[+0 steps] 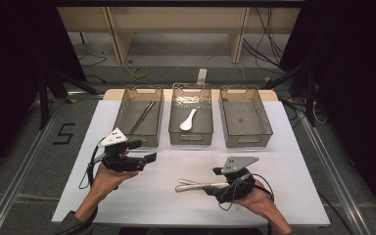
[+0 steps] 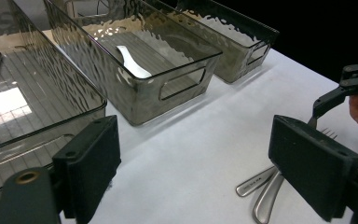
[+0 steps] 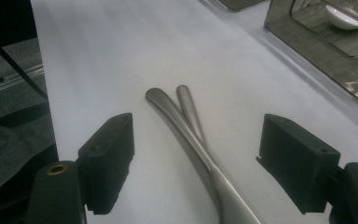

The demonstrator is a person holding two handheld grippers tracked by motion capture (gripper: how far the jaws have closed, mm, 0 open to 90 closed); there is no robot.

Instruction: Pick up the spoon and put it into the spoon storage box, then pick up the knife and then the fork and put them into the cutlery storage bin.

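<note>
White table, R gripper over forks

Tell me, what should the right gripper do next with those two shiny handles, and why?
Probably lower and close on one handle. The right gripper is open with its jaws on either side of two crossed metal utensils lying on the white table, neither gripped yet; tines in the left gripper view suggest a fork.
</note>
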